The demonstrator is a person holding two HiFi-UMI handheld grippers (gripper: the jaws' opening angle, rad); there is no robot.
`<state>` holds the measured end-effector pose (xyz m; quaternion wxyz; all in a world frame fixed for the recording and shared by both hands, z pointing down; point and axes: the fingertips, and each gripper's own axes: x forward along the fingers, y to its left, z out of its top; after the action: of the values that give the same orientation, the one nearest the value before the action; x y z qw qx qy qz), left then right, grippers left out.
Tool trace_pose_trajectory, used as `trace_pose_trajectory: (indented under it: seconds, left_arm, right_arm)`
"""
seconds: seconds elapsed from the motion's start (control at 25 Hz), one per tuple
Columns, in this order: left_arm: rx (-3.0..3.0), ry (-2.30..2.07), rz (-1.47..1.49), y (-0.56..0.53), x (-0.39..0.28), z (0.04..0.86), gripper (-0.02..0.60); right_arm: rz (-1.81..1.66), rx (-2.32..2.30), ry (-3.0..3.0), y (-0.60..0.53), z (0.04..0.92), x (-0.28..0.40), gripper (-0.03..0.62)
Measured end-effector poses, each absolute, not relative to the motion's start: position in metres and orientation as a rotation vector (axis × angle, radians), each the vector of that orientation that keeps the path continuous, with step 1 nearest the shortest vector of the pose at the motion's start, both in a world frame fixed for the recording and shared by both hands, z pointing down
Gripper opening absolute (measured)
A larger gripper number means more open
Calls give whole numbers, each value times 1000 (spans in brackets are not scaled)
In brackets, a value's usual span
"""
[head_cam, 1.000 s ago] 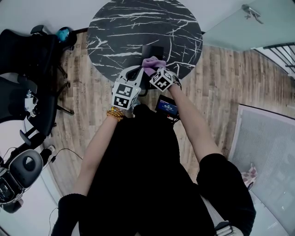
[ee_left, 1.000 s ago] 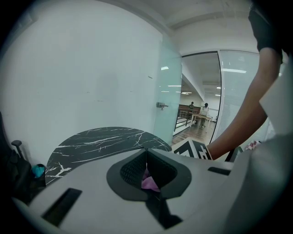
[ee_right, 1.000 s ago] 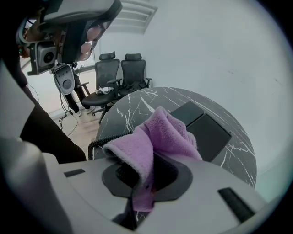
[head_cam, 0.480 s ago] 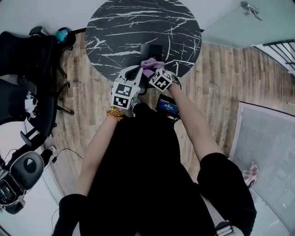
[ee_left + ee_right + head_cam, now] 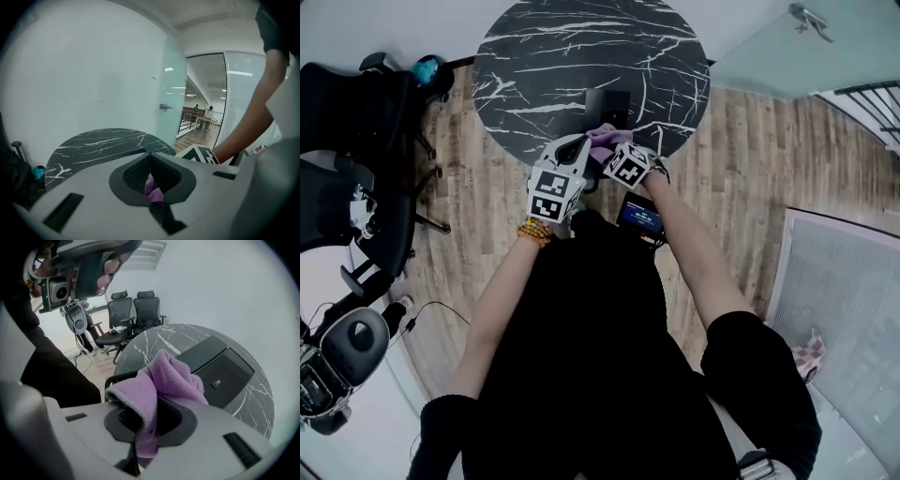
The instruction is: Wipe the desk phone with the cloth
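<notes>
The dark desk phone (image 5: 607, 101) lies on the round black marble table (image 5: 544, 56), near its front edge; the right gripper view shows the phone (image 5: 220, 366) just beyond the jaws, with a coiled cord (image 5: 119, 377) beside it. My right gripper (image 5: 611, 150) is shut on the purple cloth (image 5: 164, 380), which bunches up over its jaws. My left gripper (image 5: 578, 144) sits close beside it on the left, its jaws together. A small bit of the purple cloth (image 5: 153, 187) shows pinched between the left gripper's (image 5: 149, 164) pads. From the head view, the cloth (image 5: 602, 137) lies just short of the phone.
Black office chairs (image 5: 356, 122) stand left of the table on the wood floor. A small device with a blue screen (image 5: 638, 216) hangs at the person's waist. A glass partition (image 5: 171, 103) rises behind the table. The table's far half (image 5: 581, 37) is bare marble.
Both grippers stay close together at the table's near edge. The cloth has shifted slightly toward the left gripper.
</notes>
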<state>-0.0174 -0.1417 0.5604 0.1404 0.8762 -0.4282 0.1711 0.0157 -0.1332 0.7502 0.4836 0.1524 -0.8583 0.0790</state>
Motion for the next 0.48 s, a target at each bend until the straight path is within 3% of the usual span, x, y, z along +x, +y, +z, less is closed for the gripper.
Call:
trace_pose_trajectory:
  seconds: [0.48]
  left_arm:
    - [2527,-1247,494,-143,-23,559,15]
  right_arm:
    - [159,325,-2066,-129,754,14,58]
